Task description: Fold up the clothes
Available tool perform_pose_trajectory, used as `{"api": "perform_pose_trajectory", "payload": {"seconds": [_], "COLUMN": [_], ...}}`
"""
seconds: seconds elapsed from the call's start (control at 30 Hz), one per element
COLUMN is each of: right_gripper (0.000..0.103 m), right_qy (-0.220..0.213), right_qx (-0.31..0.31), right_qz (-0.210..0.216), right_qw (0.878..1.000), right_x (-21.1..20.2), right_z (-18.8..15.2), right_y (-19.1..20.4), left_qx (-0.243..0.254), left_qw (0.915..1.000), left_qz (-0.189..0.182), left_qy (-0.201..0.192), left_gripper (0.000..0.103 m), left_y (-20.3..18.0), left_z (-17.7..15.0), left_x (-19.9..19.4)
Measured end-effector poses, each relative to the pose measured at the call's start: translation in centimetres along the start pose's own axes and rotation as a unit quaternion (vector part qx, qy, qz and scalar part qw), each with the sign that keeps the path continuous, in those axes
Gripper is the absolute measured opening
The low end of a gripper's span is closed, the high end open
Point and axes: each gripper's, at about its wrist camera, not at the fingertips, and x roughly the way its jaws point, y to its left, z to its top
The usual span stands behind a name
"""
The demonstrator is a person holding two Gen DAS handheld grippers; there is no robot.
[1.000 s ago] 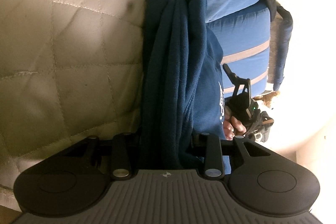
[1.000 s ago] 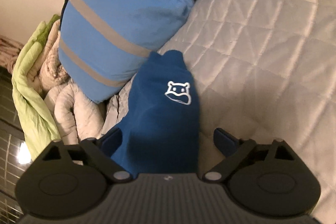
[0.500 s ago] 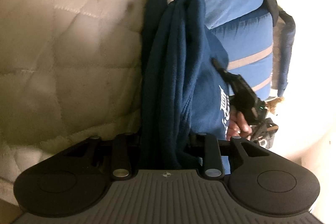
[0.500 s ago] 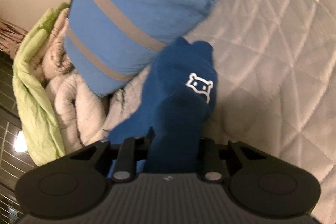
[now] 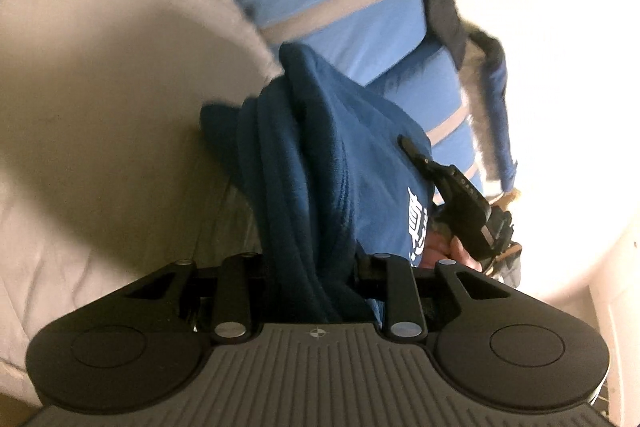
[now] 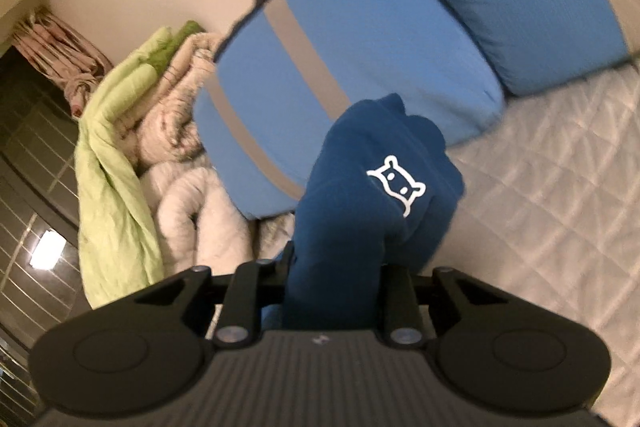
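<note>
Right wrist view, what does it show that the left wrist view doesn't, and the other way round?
Only the right wrist view shows the green blanket and pale bundled bedding heaped beside the bed, plus the white animal-face logo seen face-on. Only the left wrist view shows the right gripper from outside, with the hand holding it. Both show the navy garment clamped in that camera's own gripper, the left gripper in its view, along with the blue grey-striped pillows and the quilted bed cover.
</note>
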Motion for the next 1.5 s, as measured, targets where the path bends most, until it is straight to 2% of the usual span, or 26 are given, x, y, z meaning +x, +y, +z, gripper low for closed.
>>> {"api": "perform_pose_trajectory", "payload": {"seconds": [0.13, 0.17, 0.23, 0.27, 0.3, 0.33, 0.37, 0.4, 0.47, 0.57, 0.67, 0.8, 0.93, 1.07, 1.2, 1.33, 1.5], "right_gripper": [0.025, 0.025, 0.038, 0.067, 0.099, 0.101, 0.103, 0.103, 0.103, 0.103, 0.103, 0.103, 0.103, 0.103, 0.103, 0.103, 0.103], "right_qy": [-0.007, -0.011, -0.021, -0.025, -0.027, -0.029, -0.028, -0.021, -0.009, 0.007, 0.007, 0.008, 0.001, -0.005, -0.004, -0.016, -0.056], "right_qx": [-0.036, -0.048, -0.075, -0.091, -0.113, -0.137, -0.158, -0.174, -0.193, -0.217, -0.22, -0.225, -0.259, -0.289, -0.312, -0.312, -0.301], "right_qz": [0.025, 0.025, 0.006, -0.015, -0.054, -0.099, -0.138, -0.154, -0.154, -0.156, -0.167, -0.181, -0.202, -0.224, -0.241, -0.249, -0.262], "right_qw": [0.999, 0.998, 0.997, 0.995, 0.992, 0.985, 0.977, 0.972, 0.969, 0.964, 0.961, 0.957, 0.945, 0.931, 0.919, 0.917, 0.915], "right_x": [2.7, 3.9, 7.0, 8.7, 10.4, 11.7, 12.7, 12.9, 12.2, 10.9, 7.9, 3.8, -1.3, -6.5, -11.3, -17.0, -24.6], "right_z": [2.9, 3.8, 5.6, 6.3, 6.6, 6.4, 5.8, 5.2, 3.8, 2.0, 1.2, 0.2, -0.1, -0.3, -0.7, -0.6, 1.3], "right_y": [4.7, 6.0, 8.4, 9.3, 9.9, 10.3, 10.6, 10.6, 10.0, 9.0, 8.0, 6.6, 6.5, 6.3, 5.9, 5.5, 5.5], "left_qx": [0.015, 0.026, 0.04, 0.041, 0.036, 0.029, 0.021, 0.014, 0.037, 0.058, 0.091, 0.126, 0.163, 0.21, 0.235, 0.248, 0.276], "left_qw": [0.9984, 0.9966, 0.9906, 0.9867, 0.9809, 0.975, 0.9683, 0.9606, 0.9585, 0.9596, 0.9577, 0.9516, 0.9437, 0.9304, 0.9228, 0.9198, 0.9063], "left_qz": [0.006, 0.02, 0.061, 0.087, 0.131, 0.164, 0.195, 0.226, 0.225, 0.223, 0.233, 0.243, 0.253, 0.267, 0.27, 0.268, 0.281], "left_qy": [-0.053, -0.076, -0.116, -0.131, -0.14, -0.147, -0.154, -0.162, -0.171, -0.162, -0.143, -0.14, -0.138, -0.137, -0.142, -0.143, -0.152], "left_gripper": [0.03, 0.033, 0.041, 0.048, 0.052, 0.053, 0.058, 0.059, 0.063, 0.065, 0.065, 0.066, 0.067, 0.067, 0.067, 0.067, 0.067], "left_y": [-1.9, -2.0, -1.7, -1.3, -0.5, 0.1, 0.6, 1.2, 1.5, 1.2, -0.1, -2.2, -4.3, -6.6, -8.4, -9.7, -11.2], "left_z": [3.8, 5.2, 7.9, 9.1, 10.2, 10.6, 10.8, 10.9, 9.9, 7.7, 5.6, 4.2, 3.2, 2.0, 1.2, 0.9, 1.1], "left_x": [-3.1, -3.5, -3.8, -3.6, -3.2, -3.0, -2.9, -2.7, -2.9, -3.0, -3.4, -4.4, -5.5, -6.5, -7.7, -9.1, -11.5]}}
